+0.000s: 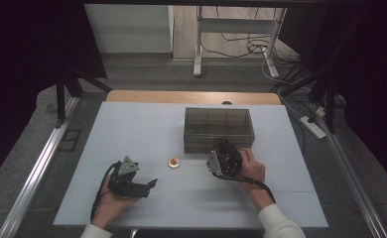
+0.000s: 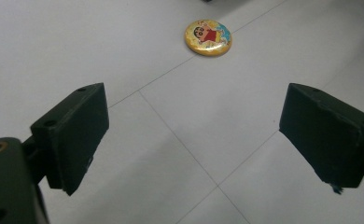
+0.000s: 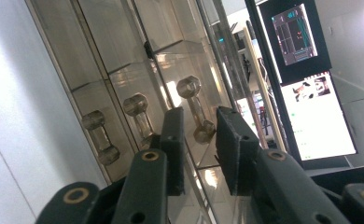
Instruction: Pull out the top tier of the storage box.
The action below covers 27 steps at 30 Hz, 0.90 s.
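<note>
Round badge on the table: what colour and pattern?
Yellow badge with a cartoon figure in red; clearest in the left gripper view.

Right gripper (image 3: 203, 140), jaws narrowly parted around a clear drawer handle (image 3: 195, 108).

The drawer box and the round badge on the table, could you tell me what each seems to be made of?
Drawer box: likely clear smoky plastic, glossy; the compartments show through and its knobs glint. Badge: probably metal or plastic under a shiny printed film, domed with a highlight.
</note>
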Motion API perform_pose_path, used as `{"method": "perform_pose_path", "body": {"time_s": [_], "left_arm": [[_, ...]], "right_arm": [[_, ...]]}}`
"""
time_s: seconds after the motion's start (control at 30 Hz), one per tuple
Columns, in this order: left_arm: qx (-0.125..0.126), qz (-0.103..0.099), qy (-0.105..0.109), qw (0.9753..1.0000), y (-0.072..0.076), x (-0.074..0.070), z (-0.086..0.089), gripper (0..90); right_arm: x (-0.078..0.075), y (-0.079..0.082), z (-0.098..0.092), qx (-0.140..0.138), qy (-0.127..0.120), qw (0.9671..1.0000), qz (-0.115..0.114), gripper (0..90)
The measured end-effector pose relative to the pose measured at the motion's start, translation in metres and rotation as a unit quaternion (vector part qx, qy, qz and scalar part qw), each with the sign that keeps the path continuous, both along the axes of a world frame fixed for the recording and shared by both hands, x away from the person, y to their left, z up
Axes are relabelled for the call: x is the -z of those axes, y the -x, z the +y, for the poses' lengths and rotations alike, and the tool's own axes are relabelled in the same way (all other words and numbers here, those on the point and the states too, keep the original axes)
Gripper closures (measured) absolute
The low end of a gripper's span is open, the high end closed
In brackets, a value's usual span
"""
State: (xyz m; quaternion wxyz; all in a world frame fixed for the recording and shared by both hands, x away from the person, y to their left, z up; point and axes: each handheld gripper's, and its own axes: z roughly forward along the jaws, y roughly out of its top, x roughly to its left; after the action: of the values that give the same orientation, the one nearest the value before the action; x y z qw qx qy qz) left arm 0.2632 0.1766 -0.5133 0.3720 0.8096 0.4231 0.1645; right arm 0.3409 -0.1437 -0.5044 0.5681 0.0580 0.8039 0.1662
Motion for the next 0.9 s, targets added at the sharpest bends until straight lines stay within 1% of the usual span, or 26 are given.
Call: {"method": "perform_pose_path", "body": {"time_s": [0.1, 0.27, 0.57, 0.63, 0.7, 0.73, 0.9], "left_arm": [[0.0, 0.0, 0.0, 1.0, 0.0, 0.0, 0.0, 8.9], [0.0, 0.0, 0.0, 1.0, -0.0001, 0.0001, 0.0002, 8.9], [0.0, 0.0, 0.001, 1.0, 0.0, -0.0001, 0.0005, 8.9], [-0.001, 0.0, 0.001, 1.0, -0.0002, 0.0, 0.0006, 8.9], [0.0, 0.001, 0.0, 1.0, -0.0004, 0.0002, 0.0006, 8.9], [0.0, 0.001, 0.0, 1.0, -0.0005, 0.0002, 0.0006, 8.9], [-0.002, 0.0, 0.002, 1.0, -0.0003, 0.0, 0.0013, 8.9]], "right_arm": [[-0.0002, -0.0001, -0.0001, 0.001, 0.002, 1.0, -0.004, 75.8], [0.0008, 0.0002, 0.0003, 0.0, 0.013, 0.9998, -0.012, 76.8], [0.0016, 0.001, 0.0004, 0.0, 0.024, 0.9995, -0.018, 78.3], [0.0016, 0.0009, 0.0006, 0.001, 0.02, 0.9997, -0.017, 78.4], [0.0013, 0.001, 0.0007, 0.001, 0.021, 0.9997, -0.016, 78.6], [0.001, 0.0011, 0.0004, 0.001, 0.025, 0.9996, -0.016, 78.6], [0.0009, 0.002, 0.0004, 0.001, 0.025, 0.9995, -0.019, 79.0]]}}
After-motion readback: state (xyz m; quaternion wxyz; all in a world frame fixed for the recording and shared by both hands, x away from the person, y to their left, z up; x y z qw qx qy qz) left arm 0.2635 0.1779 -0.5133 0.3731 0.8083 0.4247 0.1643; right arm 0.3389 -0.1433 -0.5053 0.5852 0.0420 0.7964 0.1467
